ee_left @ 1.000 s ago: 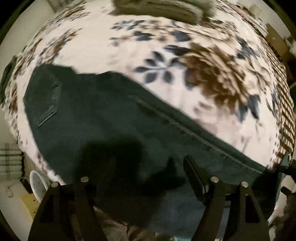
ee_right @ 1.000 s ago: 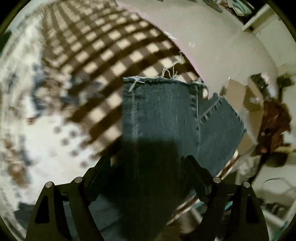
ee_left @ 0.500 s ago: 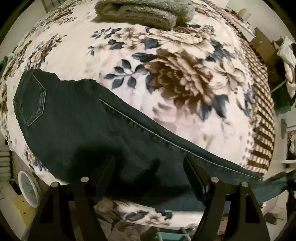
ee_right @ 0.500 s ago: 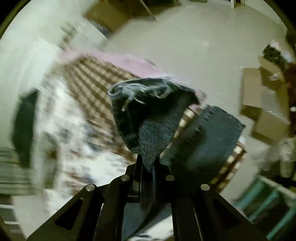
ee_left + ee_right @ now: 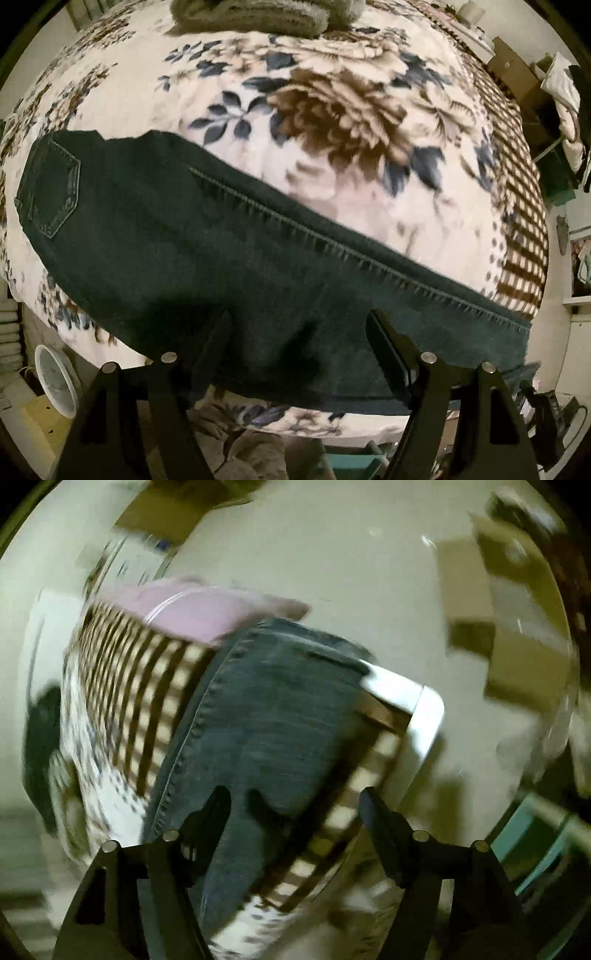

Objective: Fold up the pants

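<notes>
The pants (image 5: 207, 251) lie stretched flat across the floral blanket (image 5: 332, 122), their cuff end reaching the blanket's checked border and the bed corner. The left gripper (image 5: 299, 339) hovers above the thigh, jaws wide apart and empty. The right gripper (image 5: 295, 812) is opening over the lower leg, pinching nothing. With nothing pinned, I'd guess the cuff could slide off the corner and drag the leg askew.

Both the left gripper (image 5: 299, 332) and the right gripper (image 5: 295, 812) have black, angular plastic fingers, each fastened with round silver screws.
</notes>
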